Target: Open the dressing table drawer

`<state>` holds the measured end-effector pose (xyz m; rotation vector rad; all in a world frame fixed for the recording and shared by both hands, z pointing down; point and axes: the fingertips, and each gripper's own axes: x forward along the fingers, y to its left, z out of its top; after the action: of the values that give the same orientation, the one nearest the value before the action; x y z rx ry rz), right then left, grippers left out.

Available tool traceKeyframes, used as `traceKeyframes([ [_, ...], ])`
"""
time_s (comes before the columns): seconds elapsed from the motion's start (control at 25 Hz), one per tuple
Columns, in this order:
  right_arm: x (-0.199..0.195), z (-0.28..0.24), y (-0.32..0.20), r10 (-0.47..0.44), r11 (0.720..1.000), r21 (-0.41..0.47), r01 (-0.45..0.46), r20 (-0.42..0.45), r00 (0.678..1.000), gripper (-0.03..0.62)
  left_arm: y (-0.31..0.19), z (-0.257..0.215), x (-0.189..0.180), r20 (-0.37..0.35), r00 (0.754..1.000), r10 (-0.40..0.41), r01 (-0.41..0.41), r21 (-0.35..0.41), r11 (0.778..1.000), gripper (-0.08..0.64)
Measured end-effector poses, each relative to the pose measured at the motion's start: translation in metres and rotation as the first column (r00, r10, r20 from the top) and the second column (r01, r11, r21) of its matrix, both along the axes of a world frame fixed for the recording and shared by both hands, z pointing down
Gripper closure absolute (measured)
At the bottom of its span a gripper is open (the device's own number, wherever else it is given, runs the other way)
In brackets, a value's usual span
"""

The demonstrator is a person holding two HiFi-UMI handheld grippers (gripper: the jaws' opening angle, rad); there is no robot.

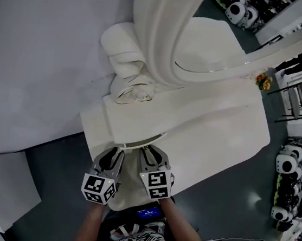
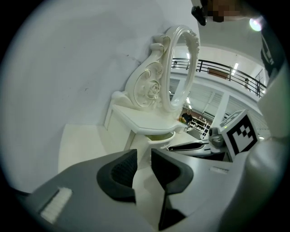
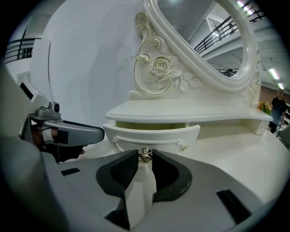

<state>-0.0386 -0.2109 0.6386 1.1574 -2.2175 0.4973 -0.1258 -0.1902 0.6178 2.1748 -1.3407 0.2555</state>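
Observation:
The white dressing table (image 1: pixel 220 132) has a curved drawer (image 3: pixel 154 134) under its raised shelf, and a dark yellowish gap shows above the drawer front. A small metal knob (image 3: pixel 145 155) sits at the drawer's middle. My right gripper (image 3: pixel 145 159) has both pads against this knob and is shut on it. In the head view the right gripper (image 1: pixel 150 154) reaches the drawer front (image 1: pixel 144 142). My left gripper (image 2: pixel 144 157) hangs just left of it, jaws a little apart with nothing between them. The left gripper (image 1: pixel 114 158) touches nothing.
An oval mirror (image 1: pixel 205 36) with a carved rose frame (image 3: pixel 159 68) stands on the table against a white wall (image 1: pixel 39 49). A white seat (image 1: pixel 131 188) lies below the grippers. Panda plush toys (image 1: pixel 287 166) and shelving stand at the right.

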Motion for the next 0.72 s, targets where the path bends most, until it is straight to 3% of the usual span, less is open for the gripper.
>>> traceKeyframes([
  [0.72, 0.011, 0.003, 0.023, 0.027, 0.999, -0.017, -0.027, -0.017, 1.0, 0.494, 0.013, -0.015, -0.007, -0.03, 0.999, -0.02, 0.021, 0.033, 0.999, 0.462],
])
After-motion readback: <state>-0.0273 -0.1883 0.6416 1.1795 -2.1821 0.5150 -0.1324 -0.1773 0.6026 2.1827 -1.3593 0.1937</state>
